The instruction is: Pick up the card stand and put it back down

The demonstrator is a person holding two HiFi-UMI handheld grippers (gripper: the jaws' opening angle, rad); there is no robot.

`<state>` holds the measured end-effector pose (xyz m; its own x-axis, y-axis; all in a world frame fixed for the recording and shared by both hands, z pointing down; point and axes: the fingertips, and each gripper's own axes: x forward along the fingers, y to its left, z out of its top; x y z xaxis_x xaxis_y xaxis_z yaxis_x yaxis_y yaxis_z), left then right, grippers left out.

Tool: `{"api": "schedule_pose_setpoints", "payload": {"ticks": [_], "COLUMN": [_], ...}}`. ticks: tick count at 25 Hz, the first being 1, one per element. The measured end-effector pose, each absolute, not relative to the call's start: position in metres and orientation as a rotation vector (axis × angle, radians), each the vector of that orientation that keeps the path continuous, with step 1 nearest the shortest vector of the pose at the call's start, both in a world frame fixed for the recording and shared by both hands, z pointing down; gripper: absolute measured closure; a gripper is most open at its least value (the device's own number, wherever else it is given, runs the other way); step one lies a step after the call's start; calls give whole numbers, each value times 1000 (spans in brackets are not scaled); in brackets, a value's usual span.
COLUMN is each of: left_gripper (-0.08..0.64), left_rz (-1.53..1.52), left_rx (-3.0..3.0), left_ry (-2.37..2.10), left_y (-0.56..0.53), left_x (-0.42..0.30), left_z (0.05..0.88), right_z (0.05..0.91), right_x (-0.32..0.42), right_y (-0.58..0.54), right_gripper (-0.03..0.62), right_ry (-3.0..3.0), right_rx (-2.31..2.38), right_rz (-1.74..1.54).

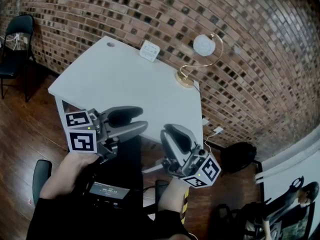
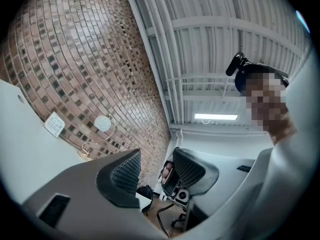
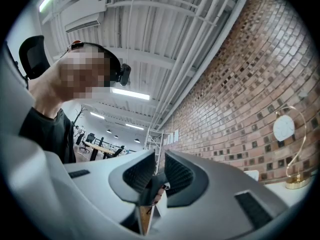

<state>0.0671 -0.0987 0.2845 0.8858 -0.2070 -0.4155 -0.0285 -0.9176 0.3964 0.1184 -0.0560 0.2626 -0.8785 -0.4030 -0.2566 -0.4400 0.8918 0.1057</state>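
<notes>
The card stand (image 1: 149,50), a small white printed card holder, stands at the far edge of the white table (image 1: 115,79), close to the brick wall; it also shows in the left gripper view (image 2: 54,125). Both grippers hover off the table's near corner, tilted upward and well short of the stand. My left gripper (image 1: 143,119) (image 2: 157,166) is open with nothing between its jaws. My right gripper (image 1: 167,133) (image 3: 159,166) has its jaws close together, with a thin white and tan card (image 3: 149,206) pinched low between them.
A gold arc lamp (image 1: 200,54) with a round white head stands at the table's far right corner. A black folding chair (image 1: 17,39) is at the left wall. A dark bag (image 1: 240,156) and a white plug (image 1: 217,130) lie on the wooden floor at right.
</notes>
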Motion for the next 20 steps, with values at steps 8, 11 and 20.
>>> {"api": "schedule_pose_setpoints", "payload": {"ticks": [8, 11, 20], "left_gripper": [353, 353, 353], "left_rz": [-644, -643, -649], "left_rx": [2669, 2667, 2675], "left_ry": [-177, -180, -181], "left_y": [-99, -99, -101], "left_x": [67, 67, 68], "left_z": [286, 286, 285], "right_z": [267, 266, 266], "right_x": [115, 113, 112], "right_y": [-57, -57, -57], "right_gripper": [520, 520, 522], "right_ry": [2843, 2843, 2844], "right_rx": [-631, -627, -613], "right_rz": [230, 228, 247]}}
